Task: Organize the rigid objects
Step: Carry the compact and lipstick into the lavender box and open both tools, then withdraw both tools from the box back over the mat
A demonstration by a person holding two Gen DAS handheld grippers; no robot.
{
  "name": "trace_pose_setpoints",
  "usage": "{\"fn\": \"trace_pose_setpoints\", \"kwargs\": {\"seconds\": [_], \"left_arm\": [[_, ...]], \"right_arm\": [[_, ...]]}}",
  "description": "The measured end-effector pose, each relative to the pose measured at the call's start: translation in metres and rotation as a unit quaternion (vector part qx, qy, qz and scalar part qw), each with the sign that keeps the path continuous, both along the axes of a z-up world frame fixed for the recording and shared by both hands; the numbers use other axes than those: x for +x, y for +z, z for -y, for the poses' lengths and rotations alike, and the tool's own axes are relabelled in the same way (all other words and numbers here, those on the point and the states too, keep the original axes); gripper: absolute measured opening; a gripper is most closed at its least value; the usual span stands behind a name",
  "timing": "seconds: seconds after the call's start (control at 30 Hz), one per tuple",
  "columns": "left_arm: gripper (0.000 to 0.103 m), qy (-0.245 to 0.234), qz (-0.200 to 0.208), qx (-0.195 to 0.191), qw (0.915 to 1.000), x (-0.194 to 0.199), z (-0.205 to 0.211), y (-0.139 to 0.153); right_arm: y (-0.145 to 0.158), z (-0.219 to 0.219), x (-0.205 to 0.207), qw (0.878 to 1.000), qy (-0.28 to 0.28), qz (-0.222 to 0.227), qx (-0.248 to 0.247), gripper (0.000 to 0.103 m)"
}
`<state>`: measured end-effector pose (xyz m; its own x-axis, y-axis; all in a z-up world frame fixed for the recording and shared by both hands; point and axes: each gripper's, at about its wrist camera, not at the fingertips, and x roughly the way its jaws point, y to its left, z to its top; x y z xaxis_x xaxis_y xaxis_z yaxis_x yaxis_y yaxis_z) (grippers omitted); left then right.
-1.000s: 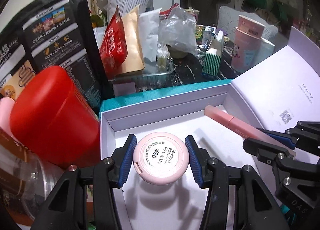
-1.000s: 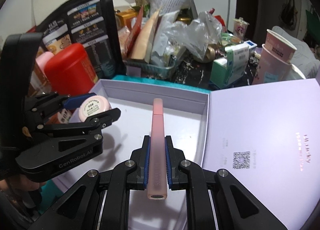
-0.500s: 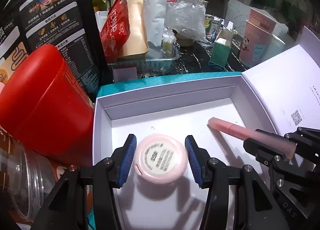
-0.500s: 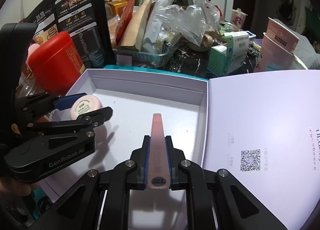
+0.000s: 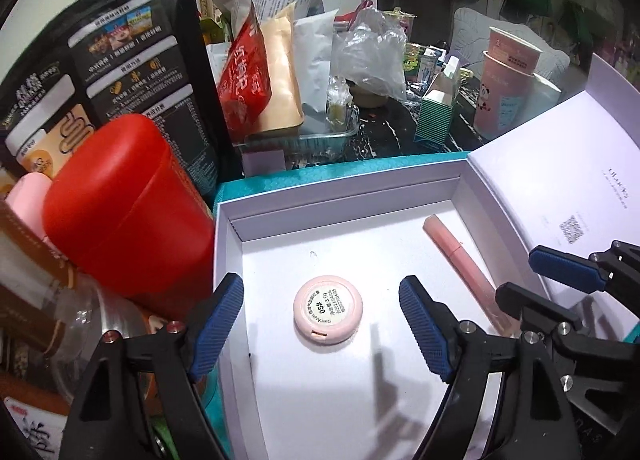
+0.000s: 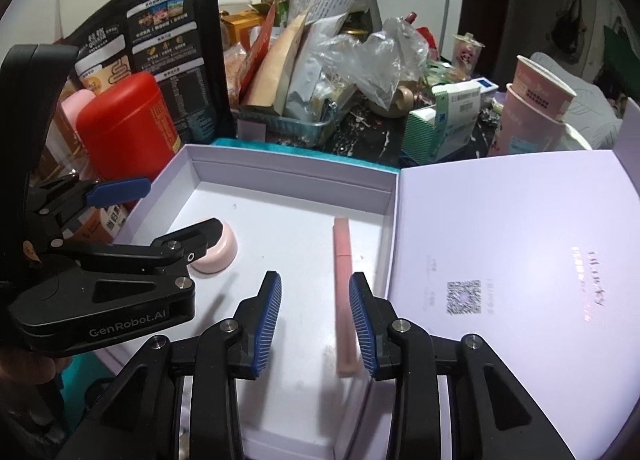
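Observation:
A round pink compact (image 5: 328,310) lies label up on the floor of the open white box (image 5: 340,200). My left gripper (image 5: 320,286) straddles it, jaws opening, and the pads stand clear of it on both sides. A slim pink tube (image 6: 343,280) lies flat near the box's right wall (image 6: 390,196). It sits between the opening jaws of my right gripper (image 6: 315,280), close to the right pad and free of the left one. The tube (image 5: 460,256) and right gripper (image 5: 538,280) show at the right of the left wrist view. The compact (image 6: 224,248) and left gripper (image 6: 172,206) show at the left of the right wrist view.
The box lid (image 6: 520,240) lies folded open to the right. A red canister (image 5: 124,212) and a black pouch (image 5: 132,72) crowd the box's left side. Behind it stand a foil tray of packets (image 5: 296,136), a green striped carton (image 5: 436,116) and stacked pink cups (image 5: 508,76).
Both grippers lowered into the box, then spread their jaws. The compact and the tube, gripped before, now lie loose on the box floor.

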<state>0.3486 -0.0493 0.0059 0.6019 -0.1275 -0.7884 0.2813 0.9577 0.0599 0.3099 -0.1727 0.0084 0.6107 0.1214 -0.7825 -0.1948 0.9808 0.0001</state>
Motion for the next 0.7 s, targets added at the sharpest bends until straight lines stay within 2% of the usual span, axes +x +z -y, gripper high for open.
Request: {"fn": "trace_pose_setpoints", "kwargs": {"seconds": [0.43, 0.7], "left_arm": [[0.080, 0.002, 0.040, -0.007, 0.9992, -0.032, -0.005, 0.045], [0.080, -0.001, 0.066, -0.026, 0.9975, -0.064, -0.006, 0.077]], "right_arm": [[0.044, -0.001, -0.036, 0.999, -0.003, 0.043, -0.005, 0.035], [0.073, -0.001, -0.066, 0.997, -0.008, 0.073, -0.009, 0.035]]}}
